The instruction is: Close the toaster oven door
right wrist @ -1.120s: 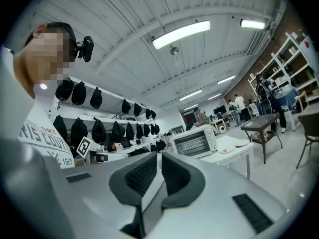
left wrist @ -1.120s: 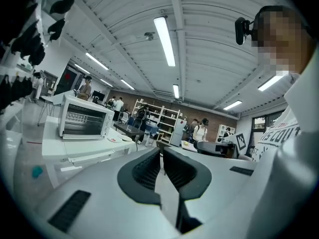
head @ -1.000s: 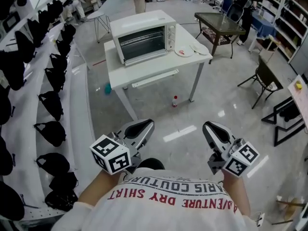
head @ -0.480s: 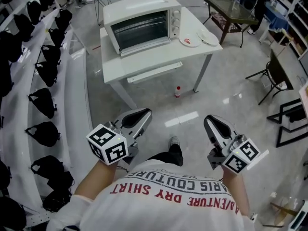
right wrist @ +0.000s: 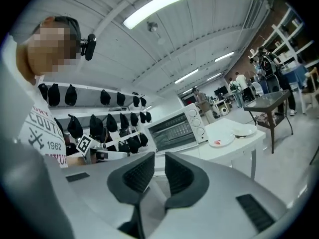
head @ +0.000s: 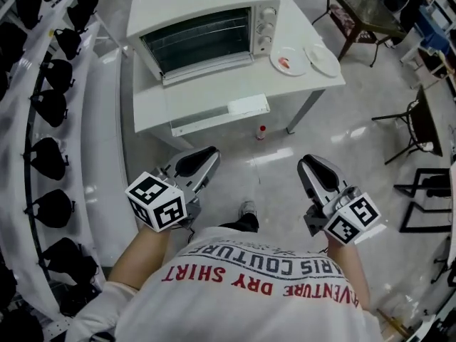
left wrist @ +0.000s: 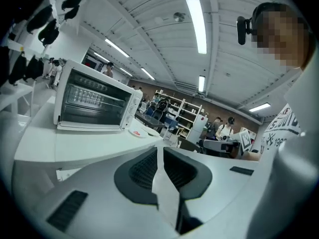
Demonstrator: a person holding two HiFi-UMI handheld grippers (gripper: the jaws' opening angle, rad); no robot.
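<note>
The toaster oven [head: 206,38] stands on a white table [head: 303,87], well ahead of both pairs of jaws, and nothing touches it. Its wire racks show plainly, and the door appears let down at the front. A second ago it lay farther off and smaller in the head view; the table has since come closer to the jaws.

The left gripper [head: 203,159] has its jaws drawn together and empty, with the oven ahead and to their left. The right gripper [head: 311,169] has just been opening its jaws to a narrow gap with nothing in it, the oven straight beyond.

Two plates [head: 288,61] lie right of the oven. A small bottle [head: 261,132] stands on the glossy floor [head: 356,162] between jaws and table. Dark bags [head: 43,155] line white shelves left of the left jaws. A dark side table [head: 363,13] stands far right.
</note>
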